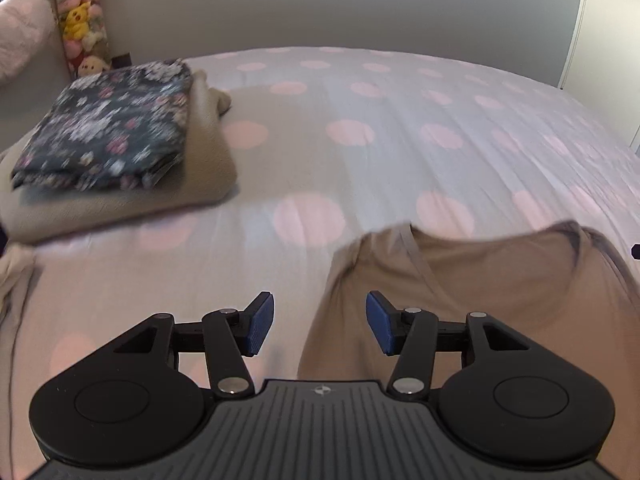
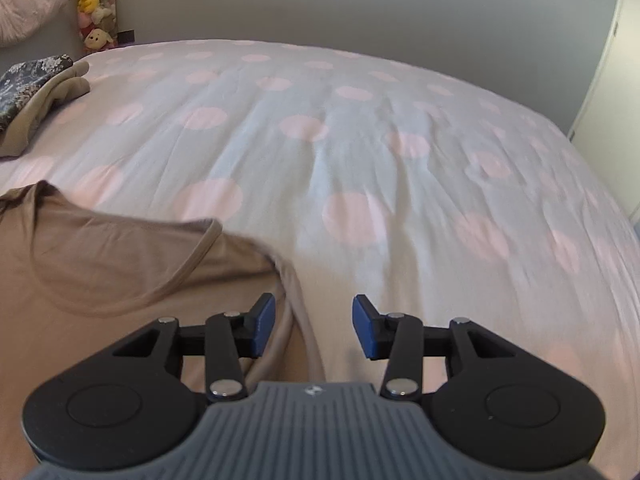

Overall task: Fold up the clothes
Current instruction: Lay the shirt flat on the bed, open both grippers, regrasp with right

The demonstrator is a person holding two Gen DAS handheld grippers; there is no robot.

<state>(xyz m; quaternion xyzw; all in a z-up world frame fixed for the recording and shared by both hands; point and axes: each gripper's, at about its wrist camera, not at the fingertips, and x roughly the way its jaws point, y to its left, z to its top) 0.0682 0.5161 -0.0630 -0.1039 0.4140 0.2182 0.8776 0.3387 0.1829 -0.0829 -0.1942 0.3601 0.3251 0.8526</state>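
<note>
Step in hand, as judged: taking hold of the tan top [image 1: 460, 300] at its two shoulder edges before the first fold. Laid flat on the polka-dot bedspread [image 1: 360, 140], near edge of the bed, neckline toward the far side.

Left gripper [image 1: 320, 326]: jaws spread wide, nothing between them, poised over the garment's left side edge. Blue ribbed pads [image 1: 262, 324] clear of cloth. Right gripper [image 2: 313, 328]: likewise spread and empty, straddling the armhole edge [image 2: 296, 312] on the garment's right side.

Recommended: lower both together, pinch only the hem binding and both layers beneath, not the bedspread. Keep equal tension across the shoulders so the neckline [image 2: 192, 264] stays symmetrical; lift little, drag less.

Materials: top of thin, soft knit, matte, with narrow bound edges at neck and armholes; likely to stretch and slip under a shallow bite. Bedspread pale, smooth woven cotton by appearance, pink dots, shallow creases; liable to be caught with the garment.

Far left of bed: folded dark floral garment [image 1: 108, 128] stacked on a thicker folded beige piece [image 1: 200, 176], plush and rounded at the edges. Soft toys [image 1: 80, 20] in the corner; detail blurred.
</note>
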